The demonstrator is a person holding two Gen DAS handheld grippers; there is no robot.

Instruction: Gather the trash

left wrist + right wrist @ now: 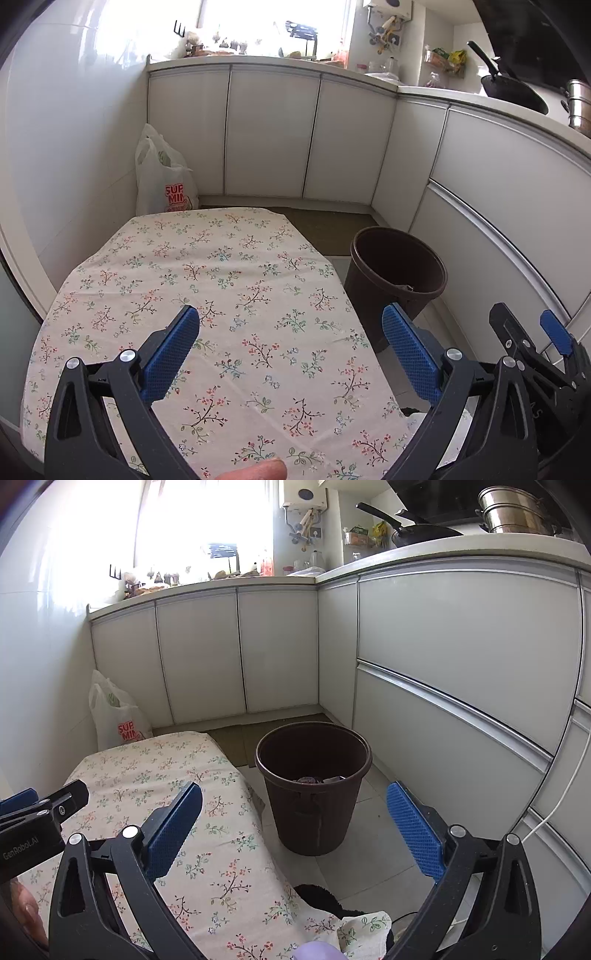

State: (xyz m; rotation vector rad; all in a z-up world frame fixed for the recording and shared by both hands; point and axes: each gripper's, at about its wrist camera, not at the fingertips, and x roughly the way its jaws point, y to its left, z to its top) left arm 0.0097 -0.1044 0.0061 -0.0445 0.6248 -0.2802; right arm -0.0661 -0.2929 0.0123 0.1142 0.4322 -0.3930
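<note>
Now both the left gripper [290, 321] and right gripper [294, 799] hold their fingers spread wide, gripping nothing; the brown bin [312, 786] with trash [318, 779] sits centre frame beside the floral-clothed table [221, 295].

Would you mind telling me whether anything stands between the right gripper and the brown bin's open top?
Nothing visible does. The right gripper, jaws open and empty, faces the round brown plastic bin across bare floor tiles. The floral-clothed table lies to its left, clear of that path.

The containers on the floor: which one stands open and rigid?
The brown bucket beside the floral-covered table: stiff round rim, some trash inside. The white plastic bag in the corner is soft.
</note>
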